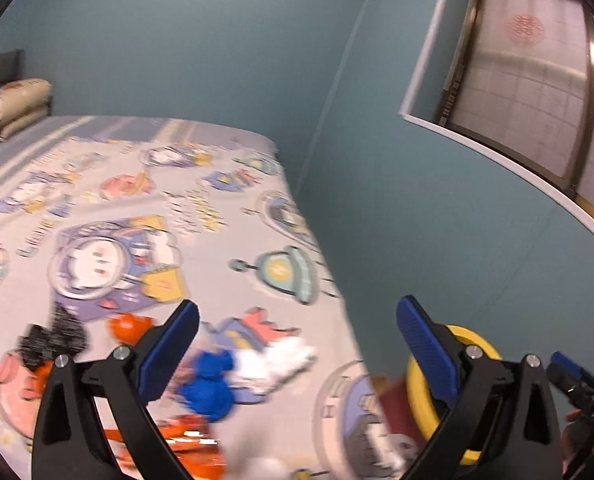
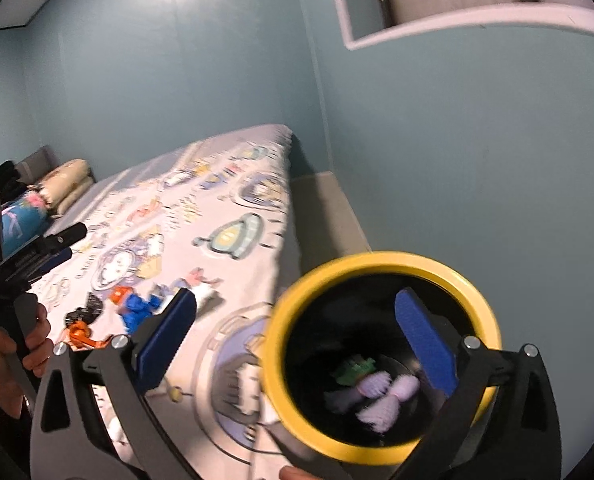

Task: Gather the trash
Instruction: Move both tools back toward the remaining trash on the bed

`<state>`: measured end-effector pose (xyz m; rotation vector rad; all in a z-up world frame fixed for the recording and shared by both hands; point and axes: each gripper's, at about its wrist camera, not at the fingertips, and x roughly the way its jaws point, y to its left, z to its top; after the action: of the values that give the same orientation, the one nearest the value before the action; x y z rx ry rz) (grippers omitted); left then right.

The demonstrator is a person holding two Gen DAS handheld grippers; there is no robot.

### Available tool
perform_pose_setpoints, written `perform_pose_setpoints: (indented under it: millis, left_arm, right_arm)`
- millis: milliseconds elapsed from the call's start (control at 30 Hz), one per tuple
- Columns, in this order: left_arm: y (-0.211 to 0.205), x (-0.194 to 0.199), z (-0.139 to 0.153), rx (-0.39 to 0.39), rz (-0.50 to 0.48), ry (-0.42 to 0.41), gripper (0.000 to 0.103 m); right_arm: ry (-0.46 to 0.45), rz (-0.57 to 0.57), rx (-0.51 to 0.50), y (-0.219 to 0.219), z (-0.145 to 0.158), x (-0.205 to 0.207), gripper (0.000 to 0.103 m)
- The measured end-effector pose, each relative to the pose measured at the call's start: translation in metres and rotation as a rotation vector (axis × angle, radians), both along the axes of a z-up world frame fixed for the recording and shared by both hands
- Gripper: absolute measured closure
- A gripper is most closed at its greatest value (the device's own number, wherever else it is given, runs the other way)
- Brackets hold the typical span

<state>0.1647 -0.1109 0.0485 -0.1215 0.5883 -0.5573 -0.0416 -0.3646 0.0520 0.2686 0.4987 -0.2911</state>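
Scraps of trash lie on the cartoon-print bed point(image 1: 217, 216): a blue crumpled piece point(image 1: 209, 384), a white one point(image 1: 273, 360), an orange one point(image 1: 127, 328), a black one point(image 1: 53, 338) and an orange wrapper point(image 1: 193, 448). My left gripper point(image 1: 297, 344) is open and empty above them. A black bin with a yellow rim point(image 2: 381, 356) stands at the bed's edge, with green and pale purple scraps point(image 2: 377, 392) inside. My right gripper point(image 2: 297, 340) is open and empty, its right finger over the bin's mouth. The bin also shows in the left wrist view point(image 1: 449, 392).
Teal walls point(image 1: 397, 200) close in behind and to the right of the bed. A window point(image 1: 537, 92) is high on the right wall. Folded pillows point(image 1: 21, 104) lie at the bed's far end. A strip of floor point(image 2: 337, 216) runs between bed and wall.
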Motion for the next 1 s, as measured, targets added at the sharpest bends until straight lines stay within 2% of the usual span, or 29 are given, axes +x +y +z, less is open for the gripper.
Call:
perform_pose_setpoints:
  millis: [100,167,267,400,600,767,1000]
  left_arm:
    - [0.036,0.006,0.003,0.022,0.061,-0.007,0.008]
    - [0.059,0.01,0.003,0.043,0.112,-0.007,0.008]
    - [0.09,0.014,-0.001,0.076,0.177,-0.013,0.008]
    - [0.12,0.023,-0.011,0.124,0.245,-0.017,0.008]
    - [0.156,0.048,-0.035,0.159,0.292,0.017,0.008]
    - [0.184,0.073,-0.061,0.137,0.318,0.071,0.008]
    - [0.18,0.099,-0.091,0.163,0.297,0.119,0.008]
  right_arm:
    - [-0.046,0.049,-0.034,0.023,0.006,0.014,0.008]
    - [-0.076,0.091,-0.016,0.035,0.008,0.024,0.008]
    - [-0.089,0.157,-0.013,0.054,0.007,0.042,0.008]
    - [-0.093,0.204,-0.065,0.081,0.002,0.066,0.008]
    - [-0.016,0.274,-0.099,0.107,-0.021,0.115,0.008]
    - [0.053,0.293,-0.113,0.116,-0.047,0.152,0.008]
    - [0.155,0.3,-0.14,0.127,-0.086,0.193,0.008]
